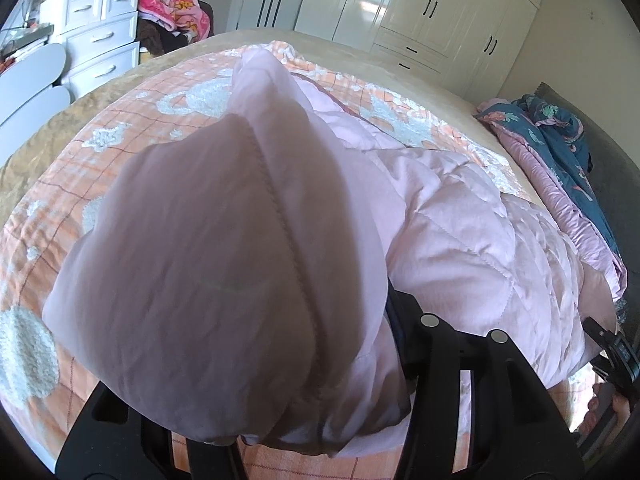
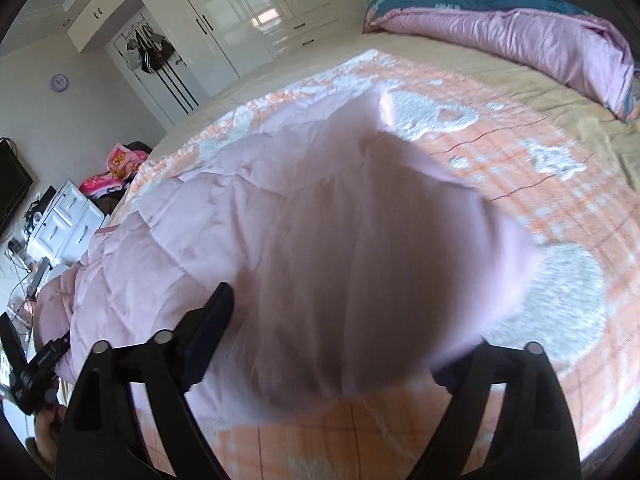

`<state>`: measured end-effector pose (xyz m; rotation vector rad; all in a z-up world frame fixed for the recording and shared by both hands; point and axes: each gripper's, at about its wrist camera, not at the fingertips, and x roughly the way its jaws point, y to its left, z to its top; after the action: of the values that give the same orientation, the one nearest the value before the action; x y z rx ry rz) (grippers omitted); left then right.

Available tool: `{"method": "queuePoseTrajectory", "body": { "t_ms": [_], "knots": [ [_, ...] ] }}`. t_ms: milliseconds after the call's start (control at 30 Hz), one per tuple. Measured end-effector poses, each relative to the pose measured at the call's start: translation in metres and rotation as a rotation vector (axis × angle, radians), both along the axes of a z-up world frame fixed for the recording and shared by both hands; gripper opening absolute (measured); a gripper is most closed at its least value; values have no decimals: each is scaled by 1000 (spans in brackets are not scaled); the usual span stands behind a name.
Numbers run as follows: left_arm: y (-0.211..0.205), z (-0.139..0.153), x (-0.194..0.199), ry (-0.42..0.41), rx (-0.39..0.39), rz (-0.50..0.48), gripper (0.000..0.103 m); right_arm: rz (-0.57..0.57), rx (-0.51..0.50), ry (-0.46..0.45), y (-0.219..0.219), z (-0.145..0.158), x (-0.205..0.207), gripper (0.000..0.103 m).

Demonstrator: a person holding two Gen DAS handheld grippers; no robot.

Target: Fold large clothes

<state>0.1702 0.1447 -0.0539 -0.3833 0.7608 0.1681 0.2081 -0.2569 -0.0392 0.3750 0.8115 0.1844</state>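
A pale pink quilted jacket [image 1: 460,220] lies spread on the orange-and-white checked blanket [image 1: 120,140] of a bed. My left gripper [image 1: 256,320] is shut on a fold of it; the raised sleeve drapes over the jaws and hides the left finger, so only the right finger [image 1: 400,312] shows. In the right wrist view the jacket [image 2: 180,220] stretches away to the left. My right gripper [image 2: 344,340] stands wide open, and a blurred pink sleeve [image 2: 380,240] hangs loose between its jaws. Its left finger [image 2: 212,320] is apart from the cloth.
A rolled pink and blue floral duvet [image 1: 560,152] [image 2: 520,40] lies along the bed's far side. White wardrobes [image 1: 420,8] [image 2: 240,12] stand behind, and white drawers [image 1: 96,28] with a pink towel [image 1: 176,12] beside them. Each view catches the other gripper [image 1: 612,356] [image 2: 36,364] at its edge.
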Motion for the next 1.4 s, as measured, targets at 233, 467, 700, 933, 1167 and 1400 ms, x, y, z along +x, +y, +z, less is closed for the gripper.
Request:
{"method": "queuePoseTrajectory", "body": {
  "t_ms": [233,467,700,933,1167,1400],
  "knots": [
    [5,-1,-3,10,-37,-1,46,-44,-31,-13,-9,6,-19,96],
    [8,8,-12,24,-52,5,55,-32,-40,-59,-12,25,-43,97],
    [5,21,-27,31,-40,9,66,0,-51,-81,-11,39,-62,97],
    [-2,41,-50,22,-46,-8,88,63,-59,-116,0,59,-83,99],
    [-12,71,-76,-33,-28,-34,94,99,-89,-162,9,78,-104,99],
    [-33,99,-99,-108,7,-74,94,122,-115,-223,16,97,-127,99]
  ]
}}
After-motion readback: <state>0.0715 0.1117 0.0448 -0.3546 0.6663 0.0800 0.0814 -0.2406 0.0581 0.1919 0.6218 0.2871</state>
